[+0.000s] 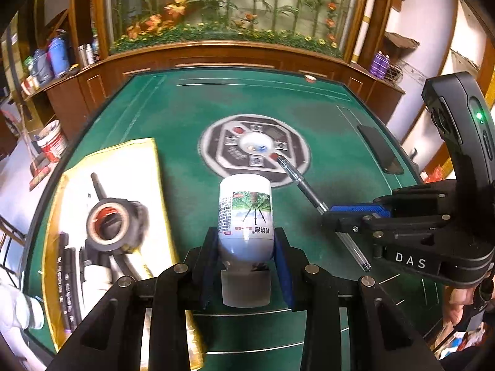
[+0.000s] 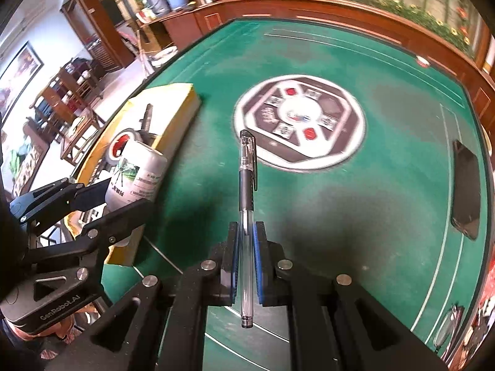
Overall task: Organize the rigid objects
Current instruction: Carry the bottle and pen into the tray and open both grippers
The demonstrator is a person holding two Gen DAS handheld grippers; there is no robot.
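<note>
Above the green felt mahjong table [image 1: 173, 114], I've got both hands loaded. My left gripper [image 1: 246, 247] has its blue pads pinching a white plastic bottle with a printed label [image 1: 245, 216] by the shoulder, cap toward me, lifted clear of the felt. My right gripper [image 2: 246, 247] has its fingers pressed tight on a clear-barrelled black gel pen [image 2: 247, 204], cap pointing away. On the left sits a yellow-edged white box [image 1: 145, 167] holding a roll of black tape [image 1: 114, 224]. A dark phone [image 2: 467, 185] lies by the right edge.
</note>
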